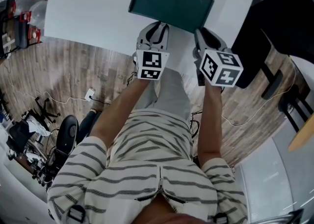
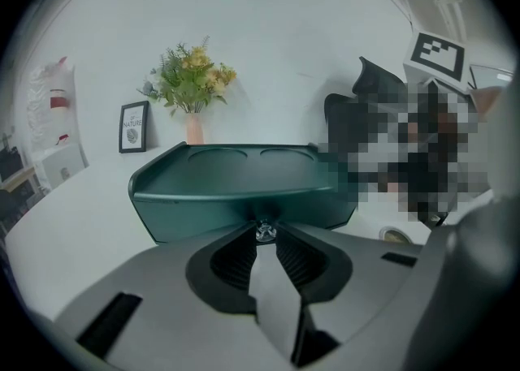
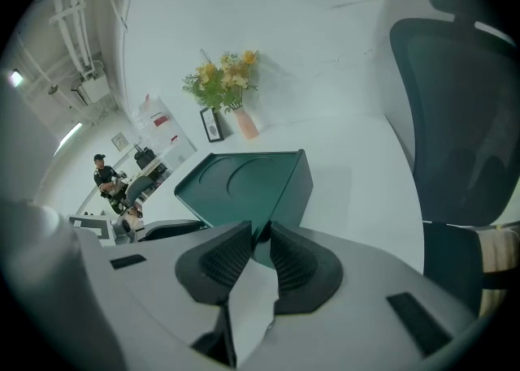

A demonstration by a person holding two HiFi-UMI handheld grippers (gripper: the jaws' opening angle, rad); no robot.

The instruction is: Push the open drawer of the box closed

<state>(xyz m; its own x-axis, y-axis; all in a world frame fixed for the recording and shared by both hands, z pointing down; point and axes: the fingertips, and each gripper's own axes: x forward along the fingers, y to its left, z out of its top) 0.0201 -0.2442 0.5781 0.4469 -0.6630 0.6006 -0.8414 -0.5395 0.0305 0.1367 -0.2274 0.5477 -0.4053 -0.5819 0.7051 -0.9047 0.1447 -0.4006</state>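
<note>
Green box (image 2: 219, 199), knob (image 2: 265, 232) between left jaws

Box (image 1: 170, 3) on table (image 1: 83, 17); chair (image 1: 274, 22) right

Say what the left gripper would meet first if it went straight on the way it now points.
Probably the small shiny knob on the front of the green box: it sits right at the jaw tips of the left gripper. Whether they already touch is unclear.
</note>
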